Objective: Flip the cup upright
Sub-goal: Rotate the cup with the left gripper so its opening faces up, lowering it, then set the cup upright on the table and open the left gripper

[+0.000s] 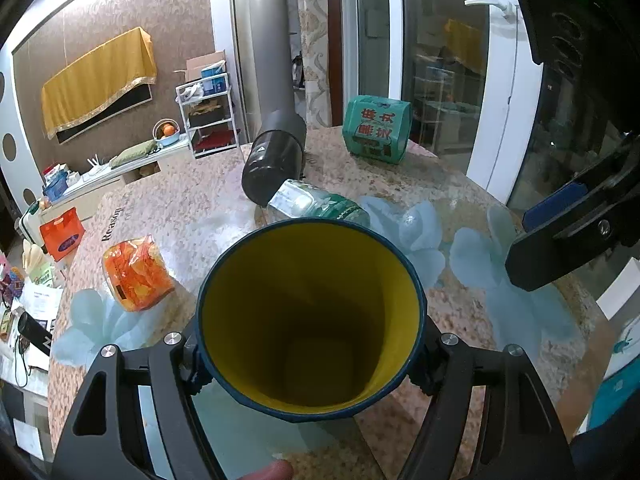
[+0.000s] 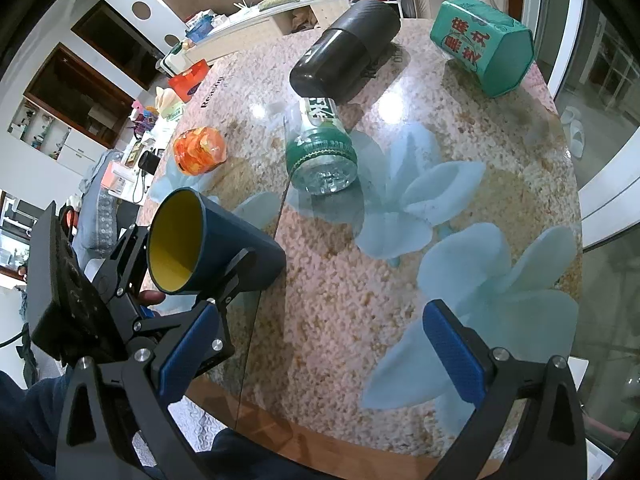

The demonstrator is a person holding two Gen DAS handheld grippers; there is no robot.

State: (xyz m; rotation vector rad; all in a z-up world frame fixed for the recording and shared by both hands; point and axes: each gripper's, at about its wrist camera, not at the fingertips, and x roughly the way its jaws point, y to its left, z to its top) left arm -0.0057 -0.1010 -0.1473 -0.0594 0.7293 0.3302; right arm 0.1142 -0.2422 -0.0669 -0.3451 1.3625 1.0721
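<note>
Left gripper [image 2: 224,276] clamped on blue cup [image 1: 310,320], tilted, base touching table [image 2: 400,280] near front-left edge. Right gripper [image 2: 320,356] spread apart, holding nothing.

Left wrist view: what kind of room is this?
Likely a home living or dining room: a patterned table with snacks, a fruit bowl on a sideboard, a shelf rack and a glass door.

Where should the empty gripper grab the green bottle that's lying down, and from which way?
Probably round the middle of the green bottle, on its labelled body. It lies on its side on the table, base toward the right gripper, with the black flask crowding its far end. Come down from above, one finger on each long side, since the round body could roll.
</note>
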